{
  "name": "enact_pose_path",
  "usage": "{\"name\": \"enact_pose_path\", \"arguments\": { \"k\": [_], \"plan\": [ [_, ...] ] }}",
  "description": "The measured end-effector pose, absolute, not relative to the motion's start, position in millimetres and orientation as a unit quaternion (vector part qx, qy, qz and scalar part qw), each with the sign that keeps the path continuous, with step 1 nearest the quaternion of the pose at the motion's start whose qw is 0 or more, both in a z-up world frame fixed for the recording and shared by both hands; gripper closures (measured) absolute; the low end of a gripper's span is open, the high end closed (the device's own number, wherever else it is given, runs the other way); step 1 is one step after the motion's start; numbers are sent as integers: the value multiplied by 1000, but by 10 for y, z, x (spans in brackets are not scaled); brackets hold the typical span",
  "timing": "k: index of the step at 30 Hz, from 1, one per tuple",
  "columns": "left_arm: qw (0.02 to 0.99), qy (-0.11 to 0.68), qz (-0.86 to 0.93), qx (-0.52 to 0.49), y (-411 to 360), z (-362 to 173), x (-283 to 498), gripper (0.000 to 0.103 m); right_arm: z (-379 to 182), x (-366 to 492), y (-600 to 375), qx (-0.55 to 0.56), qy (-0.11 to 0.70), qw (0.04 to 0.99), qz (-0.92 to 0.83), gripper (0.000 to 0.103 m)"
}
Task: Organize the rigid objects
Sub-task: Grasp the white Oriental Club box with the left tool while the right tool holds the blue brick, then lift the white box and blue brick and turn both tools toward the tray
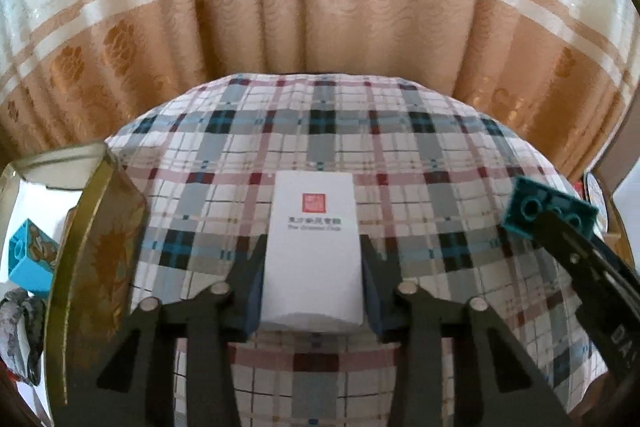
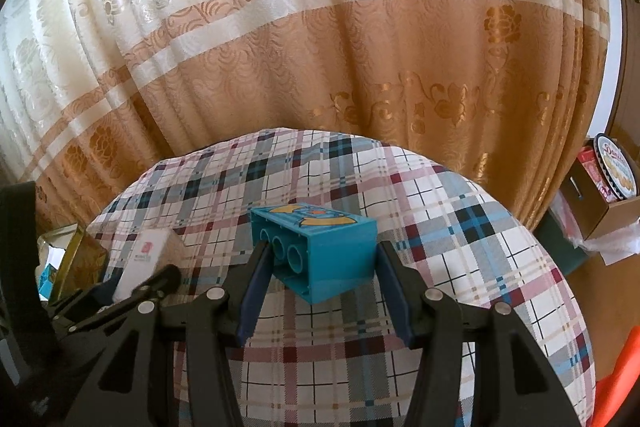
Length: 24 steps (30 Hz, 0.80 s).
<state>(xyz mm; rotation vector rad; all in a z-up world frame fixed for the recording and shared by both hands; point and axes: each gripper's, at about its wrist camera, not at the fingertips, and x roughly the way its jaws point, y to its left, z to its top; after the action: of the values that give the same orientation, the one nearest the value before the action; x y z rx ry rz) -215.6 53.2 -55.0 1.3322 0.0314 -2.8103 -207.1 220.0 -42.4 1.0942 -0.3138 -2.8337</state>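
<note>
Left tool point(image 1: 314, 267) is clamped on the white box point(image 1: 314, 239), both pads flat against its long sides, low over the plaid bench point(image 1: 400, 131). Right tool point(image 2: 320, 267) grips the teal block point(image 2: 320, 247), apparently held clear of the cloth. Lift the box straight, keeping it level, then carry it toward the gold tin point(image 1: 96, 259) at left, minding that rim.

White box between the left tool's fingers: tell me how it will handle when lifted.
The white box looks like thin card, so probably light and crushable under a hard squeeze. Its flat, smooth sides suit the left tool but may slip. Lying flat on the plaid cloth, it seems unlikely to roll or tip.
</note>
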Motion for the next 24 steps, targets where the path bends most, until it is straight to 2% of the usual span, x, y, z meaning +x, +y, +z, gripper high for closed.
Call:
{"name": "enact_pose_path", "arguments": {
  "k": [10,18,24],
  "plan": [
    [11,-4,-904,427,562,-551,-1819,62,-443,-2081,2220,360,-110,46,-925,48],
    [22,-12,-917,398,521,-464,-1581,62,-342,-1964,2115,325,-69,18,-943,48],
    [20,-9,-921,389,484,-437,-1436,62,-322,-1851,2112,316,-69,0,-946,48]
  ]
}}
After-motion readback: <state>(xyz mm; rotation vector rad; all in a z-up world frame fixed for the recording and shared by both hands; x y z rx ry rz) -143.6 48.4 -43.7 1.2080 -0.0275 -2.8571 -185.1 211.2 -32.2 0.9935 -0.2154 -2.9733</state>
